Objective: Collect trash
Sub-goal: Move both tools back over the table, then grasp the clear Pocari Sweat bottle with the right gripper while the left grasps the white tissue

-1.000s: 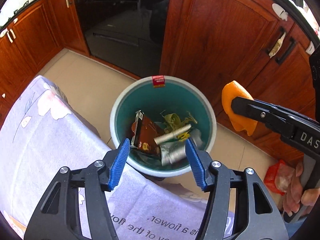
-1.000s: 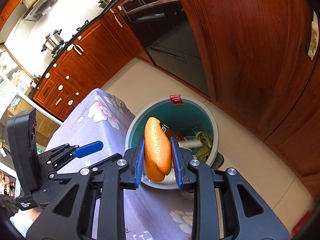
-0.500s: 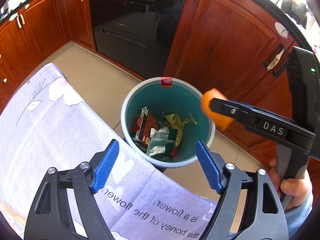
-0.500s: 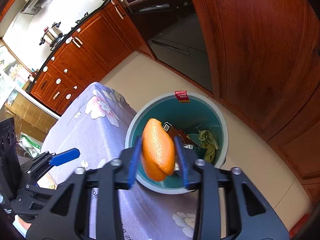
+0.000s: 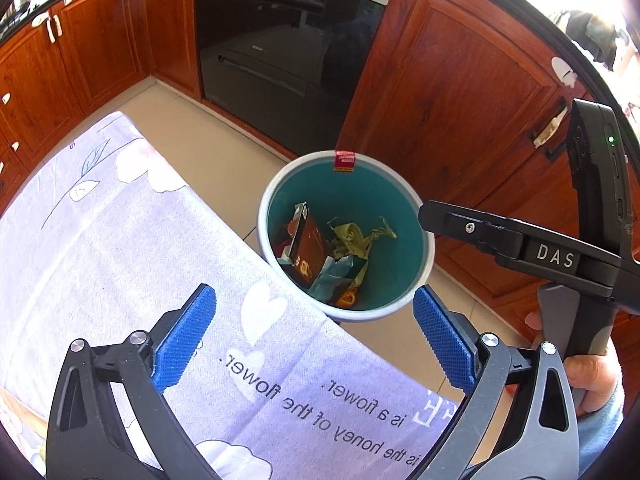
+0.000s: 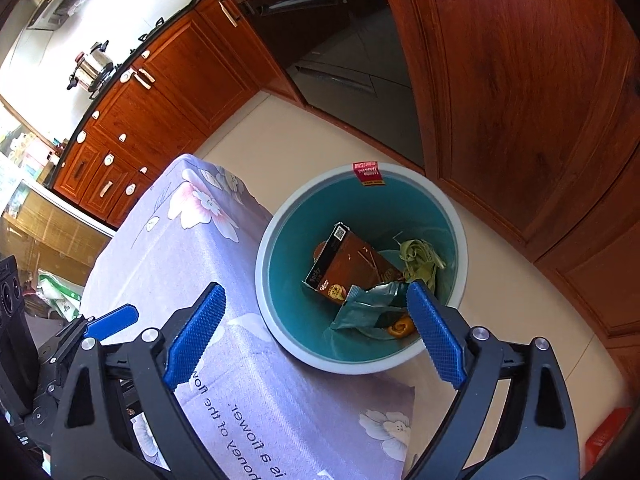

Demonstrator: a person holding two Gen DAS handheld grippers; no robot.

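A round teal bin [image 5: 427, 248] [image 6: 276, 332] with a pale rim stands on the floor beside the table. Inside lie a brown carton [image 6: 348, 268], a teal foil wrapper [image 6: 360, 312], green scraps [image 6: 420, 256] and an orange peel [image 6: 400, 326] [image 5: 347, 299] at the bottom. My left gripper [image 5: 316, 334] hangs over the table edge near the bin, its jaws opening wide with nothing between them. My right gripper [image 6: 316, 334] hovers above the bin's near rim, jaws opening and holding nothing. In the left wrist view the right gripper [image 5: 500, 236] reaches in from the right.
The table carries a lilac flowered cloth [image 5: 120, 248] [image 6: 188, 248] with printed words. Red-brown cabinets [image 5: 460, 92] and a dark oven [image 5: 288, 40] stand behind the bin on a beige tiled floor [image 6: 328, 132]. A person's hand [image 5: 588, 372] holds the right gripper's handle.
The right gripper opened and the orange peel fell into the bin. The left gripper's jaws spread wider and it drew back and up from the bin.
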